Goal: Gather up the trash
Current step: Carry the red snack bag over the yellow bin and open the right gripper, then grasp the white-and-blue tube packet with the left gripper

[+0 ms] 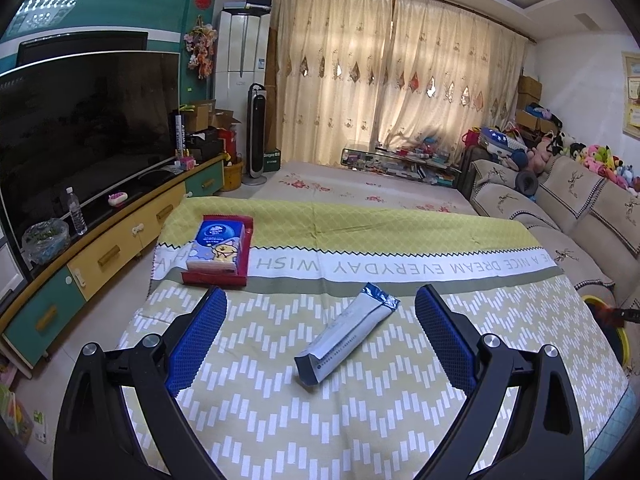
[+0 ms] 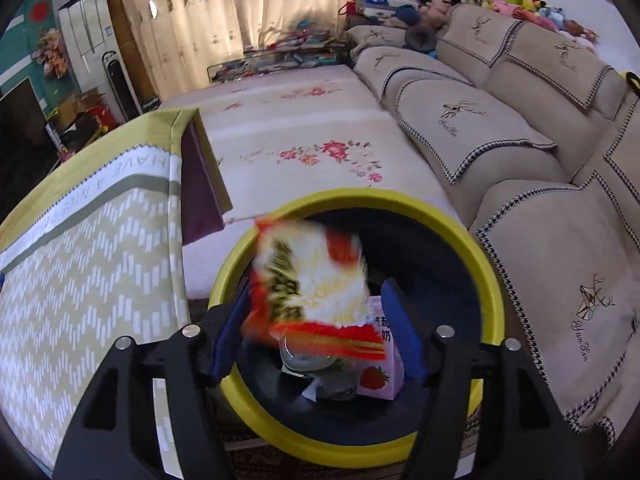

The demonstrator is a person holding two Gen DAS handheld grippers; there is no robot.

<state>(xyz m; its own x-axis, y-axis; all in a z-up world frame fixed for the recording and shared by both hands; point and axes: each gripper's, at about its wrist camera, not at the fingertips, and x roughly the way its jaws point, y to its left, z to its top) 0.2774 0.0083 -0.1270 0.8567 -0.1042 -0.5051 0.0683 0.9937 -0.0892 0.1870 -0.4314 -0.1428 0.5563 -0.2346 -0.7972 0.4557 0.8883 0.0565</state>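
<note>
A grey-silver empty wrapper (image 1: pixel 344 336) lies on the green patterned tablecloth (image 1: pixel 280 420), between and just ahead of the fingers of my left gripper (image 1: pixel 322 294), which is open and empty. My right gripper (image 2: pixel 316 286) hangs over the yellow-rimmed trash bin (image 2: pixel 490 280). A red and white snack bag (image 2: pixel 312 284) appears motion-blurred between its blue pads; it overlaps the left pad and stands clear of the right one. The jaws are open. A strawberry milk carton (image 2: pixel 378 376) and a clear cup (image 2: pixel 304 360) lie inside the bin.
A blue tissue pack in a red tray (image 1: pixel 218 248) sits at the table's far left. The bin's rim (image 1: pixel 620 344) shows at the table's right edge. A beige sofa (image 2: pixel 540 200) stands right of the bin, with a TV cabinet (image 1: pixel 100 256) on the left.
</note>
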